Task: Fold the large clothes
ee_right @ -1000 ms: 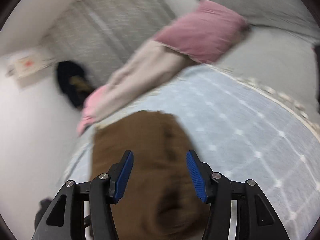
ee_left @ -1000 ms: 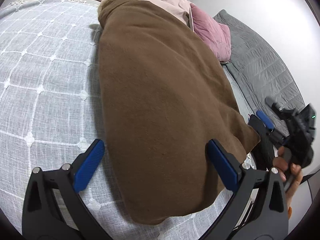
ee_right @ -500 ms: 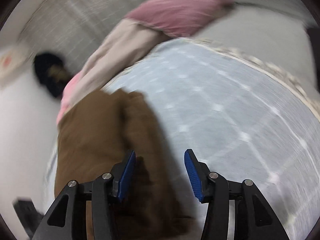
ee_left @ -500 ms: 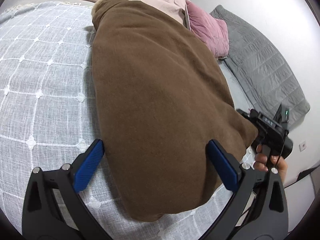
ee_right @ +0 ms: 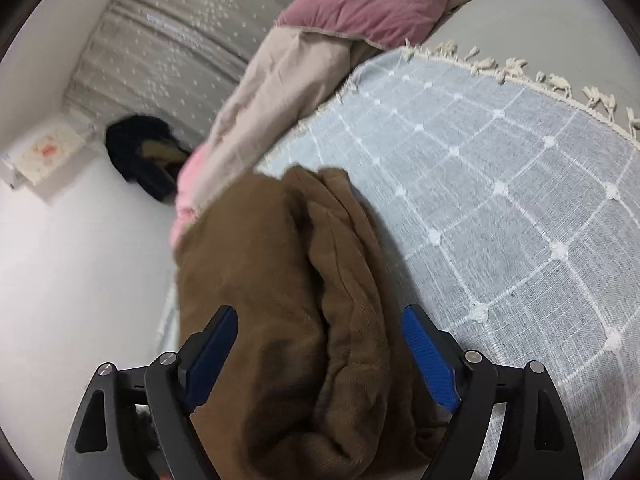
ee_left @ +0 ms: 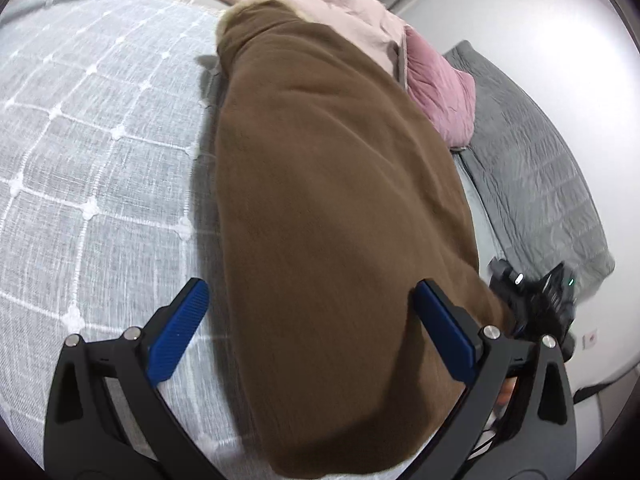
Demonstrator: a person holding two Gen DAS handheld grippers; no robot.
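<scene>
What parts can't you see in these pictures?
- Brown garment: in the left wrist view its near end runs off the bottom edge, so what kind of clothing it is stays unclear.
- Right gripper: in the left wrist view the garment hides its fingertips.
- Dark object on the floor: small and blurred in the right wrist view.
- Pink quilt: its near end is covered by the garment in the right wrist view.
</scene>
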